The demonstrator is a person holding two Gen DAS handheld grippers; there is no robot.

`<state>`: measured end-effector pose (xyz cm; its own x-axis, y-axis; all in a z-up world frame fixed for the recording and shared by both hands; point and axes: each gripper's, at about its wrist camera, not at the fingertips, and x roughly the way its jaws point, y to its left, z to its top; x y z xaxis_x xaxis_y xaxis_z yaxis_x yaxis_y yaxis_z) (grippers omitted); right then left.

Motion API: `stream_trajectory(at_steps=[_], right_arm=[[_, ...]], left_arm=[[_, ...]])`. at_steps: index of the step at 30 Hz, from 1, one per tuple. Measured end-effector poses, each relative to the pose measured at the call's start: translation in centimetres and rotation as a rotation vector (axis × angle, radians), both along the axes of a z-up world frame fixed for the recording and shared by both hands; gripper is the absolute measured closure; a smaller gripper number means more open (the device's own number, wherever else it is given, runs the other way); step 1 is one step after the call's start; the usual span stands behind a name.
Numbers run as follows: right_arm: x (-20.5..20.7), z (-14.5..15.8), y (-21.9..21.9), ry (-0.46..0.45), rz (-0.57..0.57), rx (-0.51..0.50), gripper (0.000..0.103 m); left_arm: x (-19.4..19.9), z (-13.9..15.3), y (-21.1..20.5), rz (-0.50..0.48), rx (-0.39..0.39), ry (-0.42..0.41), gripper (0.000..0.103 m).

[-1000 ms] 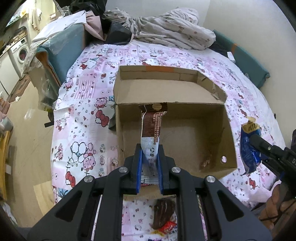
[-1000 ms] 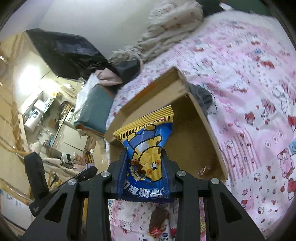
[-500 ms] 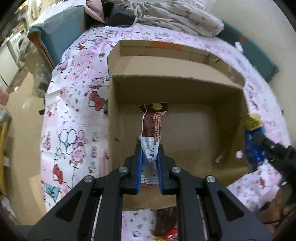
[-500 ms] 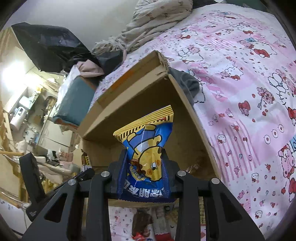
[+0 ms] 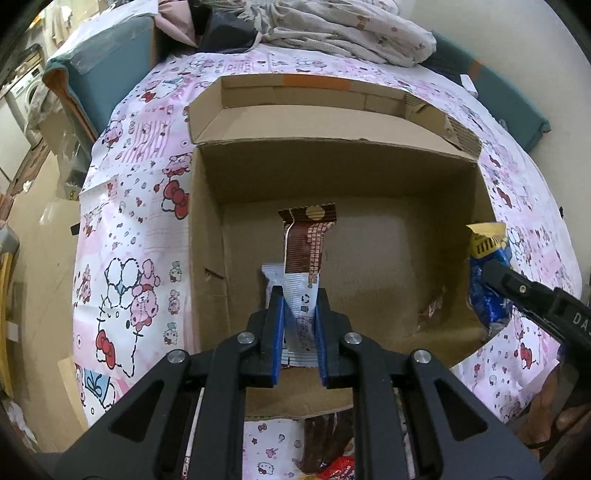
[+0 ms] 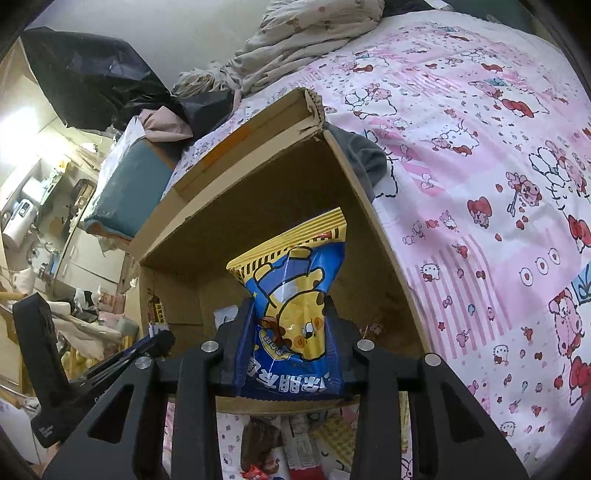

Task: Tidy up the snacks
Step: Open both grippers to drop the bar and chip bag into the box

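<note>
An open cardboard box (image 5: 207, 229) lies on a pink cartoon-print bed sheet (image 5: 140, 206). My left gripper (image 5: 300, 306) is shut on a brown and white snack bar (image 5: 306, 243), which hangs over the box's floor near its front left. A white wrapper (image 5: 271, 273) shows just behind the bar. My right gripper (image 6: 290, 310) holds a blue and yellow snack bag (image 6: 291, 280) over the right side of the box (image 6: 258, 177). Its jaws are opening slightly, with the pads still against the bag. The left wrist view shows that bag (image 5: 487, 295) at the box's right wall.
A small crumpled wrapper (image 5: 432, 310) lies in the box's front right corner. More snack packets (image 6: 258, 446) lie on the sheet in front of the box. Bunched bedding (image 5: 343, 33) and a teal cushion (image 5: 107, 85) lie beyond it. The bed's left edge drops to the floor (image 5: 40, 258).
Both grippers have sunk toward the box with their snacks, so the box fills more of each view. The bar and the bag stay between the jaws.
</note>
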<state>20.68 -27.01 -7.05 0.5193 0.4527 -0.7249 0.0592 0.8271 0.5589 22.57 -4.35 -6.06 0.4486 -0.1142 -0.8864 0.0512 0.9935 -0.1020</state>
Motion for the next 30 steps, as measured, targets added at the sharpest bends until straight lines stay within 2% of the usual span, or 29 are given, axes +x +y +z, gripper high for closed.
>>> stream_trajectory(at_steps=[4,5,6,7,8,9,10,11,13,20,28,30], right_arm=[[-0.1,0.1,0.4,-0.008,0.009,-0.006,0.062],[0.0,0.1,0.4,-0.005,0.014,0.001,0.059],[0.1,0.0,0.5,0.005,0.019,0.011,0.046],[0.1,-0.1,0.5,0.011,0.021,0.027,0.038],[0.1,0.0,0.5,0.005,0.018,0.031,0.036],[0.0,0.2,0.6,-0.007,0.017,0.023,0.028],[-0.1,0.6,0.7,-0.023,0.015,0.0,0.017],[-0.3,0.9,0.8,-0.041,0.013,-0.019,0.014],[-0.6,1.2,1.0,-0.071,0.014,-0.036,0.013],[-0.4,1.0,0.8,-0.058,0.009,-0.041,0.013],[-1.6,2.5,1.1,-0.133,0.018,-0.078,0.009],[-2.1,3.0,1.2,-0.147,0.027,-0.09,0.008]], left_arm=[[-0.1,0.0,0.0,-0.015,-0.05,0.004,0.087],[-0.1,0.0,0.1,-0.01,-0.073,0.009,0.075],[-0.2,0.1,0.1,-0.003,-0.076,0.006,0.057],[-0.2,0.3,0.1,0.0,-0.074,-0.007,0.048],[-0.4,0.6,0.1,0.002,-0.061,-0.034,0.034],[-0.6,0.8,0.0,0.002,-0.046,-0.053,0.024],[-0.7,1.0,0.0,0.001,-0.038,-0.063,0.02],[-0.7,1.2,-0.1,0.0,-0.03,-0.072,0.017],[-0.8,1.3,0.0,-0.004,-0.028,-0.084,0.017],[-0.8,1.5,0.6,0.013,-0.031,-0.089,0.017],[-1.8,2.6,1.5,0.024,-0.061,-0.146,0.017],[-2.1,3.0,1.8,0.03,-0.062,-0.155,0.009]])
